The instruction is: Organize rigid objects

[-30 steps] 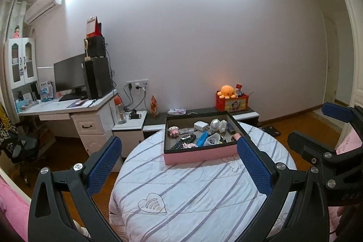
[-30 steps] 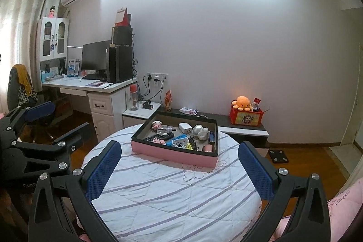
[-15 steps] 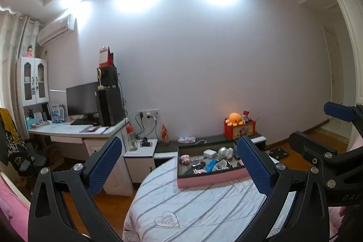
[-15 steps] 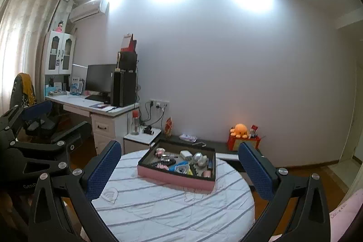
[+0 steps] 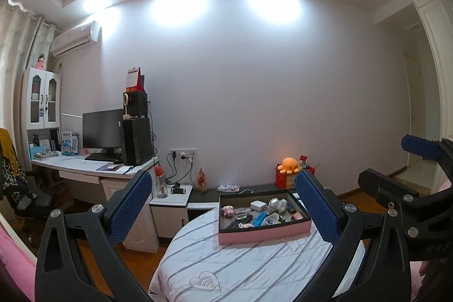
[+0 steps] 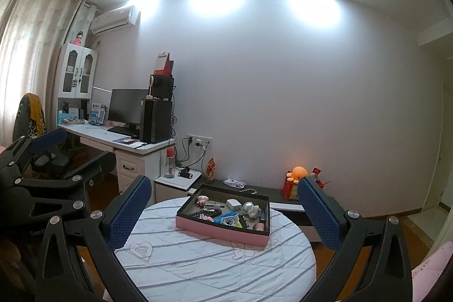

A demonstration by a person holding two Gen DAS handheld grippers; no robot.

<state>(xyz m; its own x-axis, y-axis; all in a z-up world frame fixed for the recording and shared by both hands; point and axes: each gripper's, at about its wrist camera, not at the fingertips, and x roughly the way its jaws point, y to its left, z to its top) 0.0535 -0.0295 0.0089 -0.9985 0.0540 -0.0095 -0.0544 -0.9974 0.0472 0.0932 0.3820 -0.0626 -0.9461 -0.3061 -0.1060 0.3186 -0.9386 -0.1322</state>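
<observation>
Left view: our left tongs [image 5: 223, 205] hang wide apart and empty, the pink tray [image 5: 264, 229] of odds and ends at lower centre on the striped bench [image 5: 240, 259].

Right view: right tongs [image 6: 225, 212] likewise spread, framing the tray, probably lining up a reach.

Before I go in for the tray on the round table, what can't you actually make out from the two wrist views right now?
- Small items in the pink tray: too small and crowded in both views to identify reliably.
- Tray's near inner floor: hidden by its front wall, both views.
- Round table near edge: cut off by the bottom edge and the right gripper.
- Left gripper finger hides the tray's right corner.
- Table legs: under the striped cloth.
</observation>
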